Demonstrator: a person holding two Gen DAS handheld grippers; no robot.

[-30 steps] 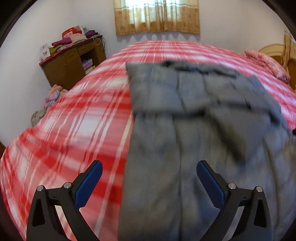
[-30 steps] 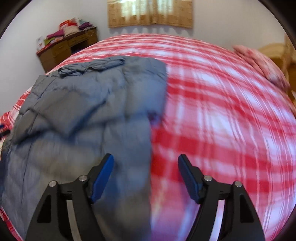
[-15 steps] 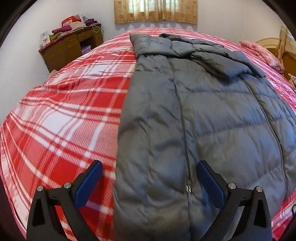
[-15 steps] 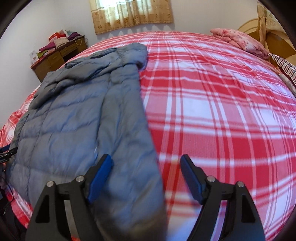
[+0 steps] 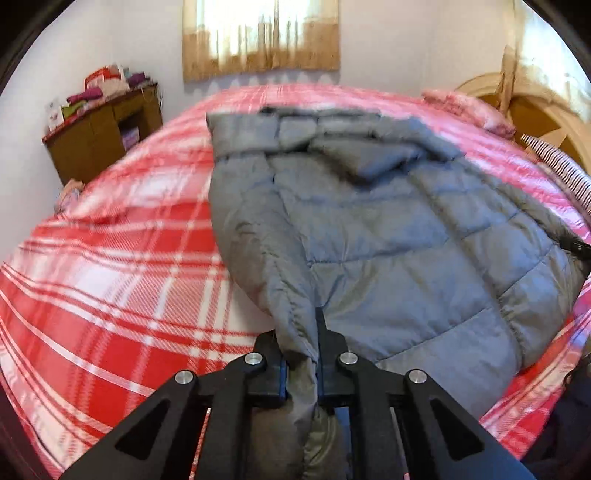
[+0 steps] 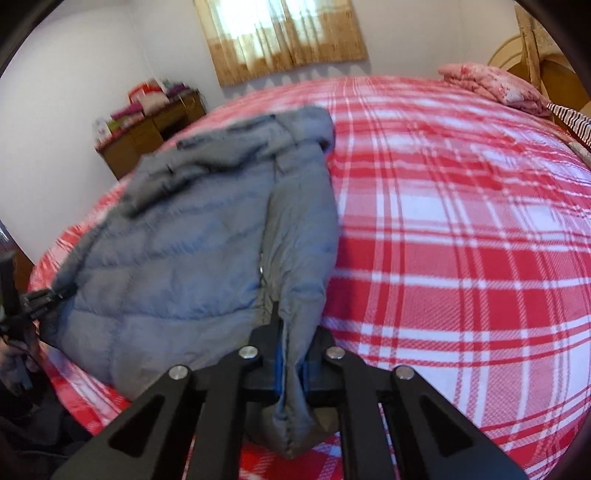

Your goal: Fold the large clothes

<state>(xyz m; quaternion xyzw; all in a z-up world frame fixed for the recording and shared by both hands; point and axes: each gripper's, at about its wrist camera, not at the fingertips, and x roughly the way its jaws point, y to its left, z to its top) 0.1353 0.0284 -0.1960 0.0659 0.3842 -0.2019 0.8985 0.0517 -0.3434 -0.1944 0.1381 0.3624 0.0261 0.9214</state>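
Note:
A grey quilted puffer jacket [image 5: 388, 229] lies on a bed with a red and white plaid blanket [image 5: 122, 266]. Its hood end points to the far window. My left gripper [image 5: 300, 354] is shut on the jacket's near left hem corner, and the fabric bunches between the jaws. My right gripper [image 6: 293, 354] is shut on the jacket's [image 6: 177, 258] near right hem corner, beside the zipper [image 6: 261, 269]. The left gripper also shows at the left edge of the right wrist view [image 6: 40, 299]. The right gripper also shows at the right edge of the left wrist view [image 5: 578, 249].
A wooden dresser [image 5: 99, 140] piled with clothes stands at the far left wall. A curtained window [image 5: 258, 33] is behind the bed. A pink pillow [image 6: 495, 88] and a wooden headboard [image 5: 532, 107] are at the right. Plaid blanket [image 6: 461, 240] stretches right of the jacket.
Both grippers were open above the jacket's hem; now each has closed on a hem corner. The hem is lifted and bunched at both corners.

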